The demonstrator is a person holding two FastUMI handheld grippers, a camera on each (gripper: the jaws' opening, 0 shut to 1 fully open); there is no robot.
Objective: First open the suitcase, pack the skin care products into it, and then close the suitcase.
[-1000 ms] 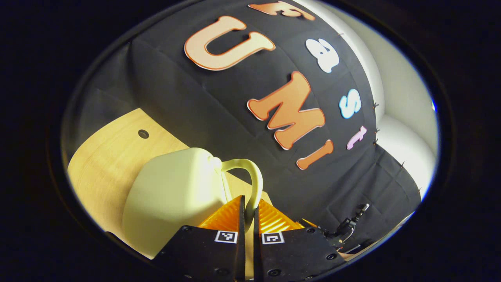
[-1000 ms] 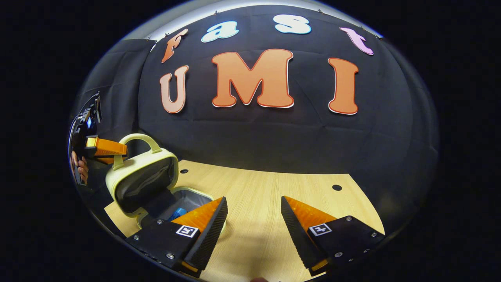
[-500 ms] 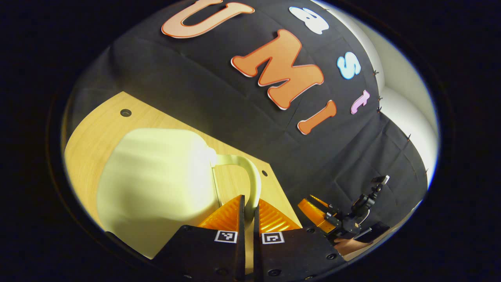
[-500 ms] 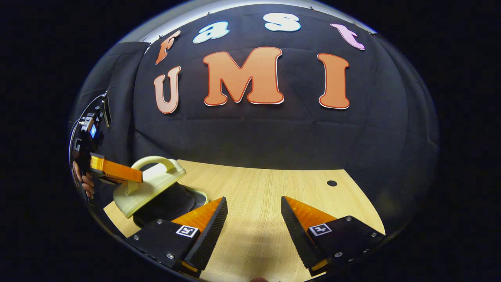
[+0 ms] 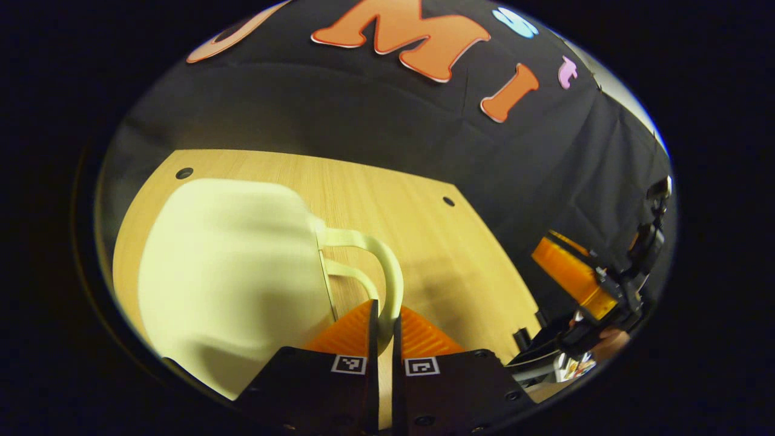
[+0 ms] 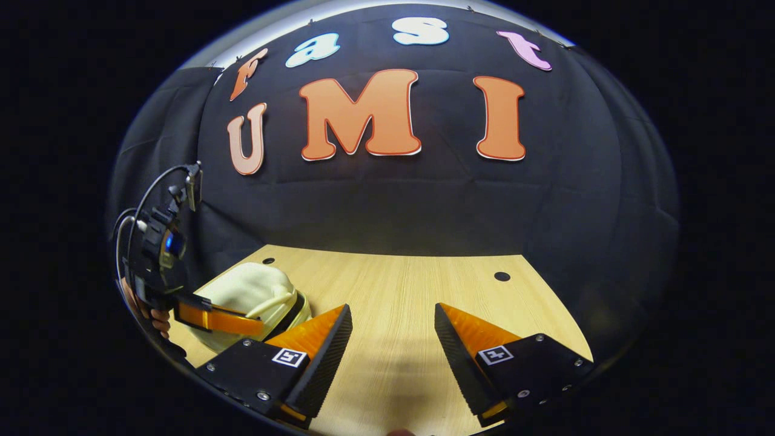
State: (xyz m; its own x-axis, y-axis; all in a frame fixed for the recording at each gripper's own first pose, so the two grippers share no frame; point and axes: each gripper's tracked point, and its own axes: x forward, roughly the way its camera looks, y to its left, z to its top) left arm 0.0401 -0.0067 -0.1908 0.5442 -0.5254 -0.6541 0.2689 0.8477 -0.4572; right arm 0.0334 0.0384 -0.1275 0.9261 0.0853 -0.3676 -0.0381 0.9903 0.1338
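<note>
Fingers of the left gripper (image 5: 384, 324) press from both sides on the pale handle (image 5: 387, 275) of the suitcase (image 5: 233, 275), with hardly any gap between them beyond the thin loop itself. Holding the handle gives control of the lid, which is the sensible place to grip when the shell has to be swung down onto its other half. In the left gripper view the rounded pale-yellow shell lies on the wooden counter (image 5: 424, 242), and a second thin loop sits just under the gripped one, which I judge to be the handle of the lower half meeting it. In the right gripper view a dark seam line runs around the case at its near edge, so the lid looks down or very nearly down; whether it is fully latched cannot be told.

Right gripper (image 6: 392, 339) fingers stand wide apart, holding nothing, hovering over bare counter just beside the suitcase. It appears parked clear of the lid's path, and free to help press or fasten if needed. No skin care products show on the counter, so I judge them packed inside and the task in its closing step.
</note>
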